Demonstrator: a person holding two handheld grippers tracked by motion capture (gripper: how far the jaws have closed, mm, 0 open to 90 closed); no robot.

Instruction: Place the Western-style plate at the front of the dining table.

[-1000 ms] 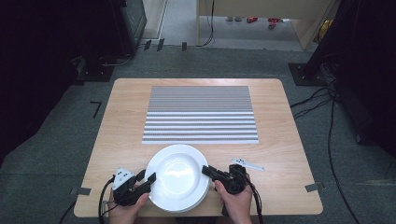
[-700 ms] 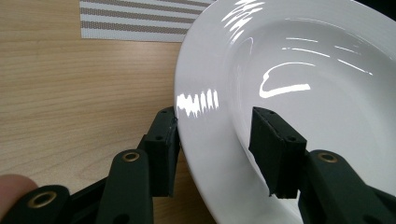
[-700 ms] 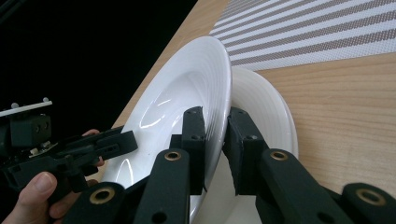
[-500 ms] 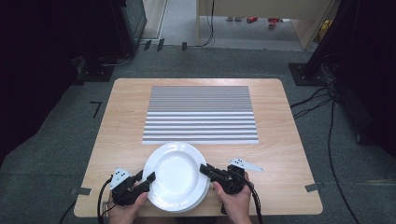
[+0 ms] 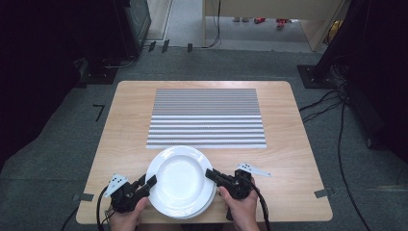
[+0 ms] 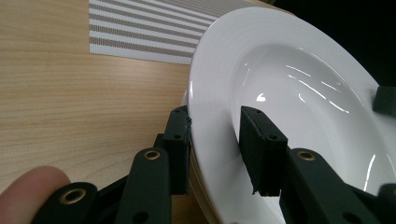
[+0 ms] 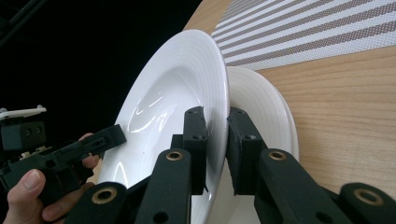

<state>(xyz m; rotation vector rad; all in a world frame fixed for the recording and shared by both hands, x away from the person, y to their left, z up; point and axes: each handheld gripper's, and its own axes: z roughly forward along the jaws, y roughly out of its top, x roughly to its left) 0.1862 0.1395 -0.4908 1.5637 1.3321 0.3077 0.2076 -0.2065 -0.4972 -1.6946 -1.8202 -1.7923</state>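
Top plate (image 5: 182,174) at near table (image 5: 298,163) edge, centre, raised slightly off lower plate (image 7: 261,107) beneath.

Left gripper (image 5: 150,182): at plate's left rim. Jaws have just been closing, rim between them. In left gripper view (image 6: 215,140), outer pad touches rim underside; inner pad stands apart from upper face. No full clamp yet.

Right gripper (image 5: 210,174): clamped on plate's right rim; in right gripper view (image 7: 217,126), both pads press rim.

Striped mat (image 5: 207,118) lies far of plates, just beside.
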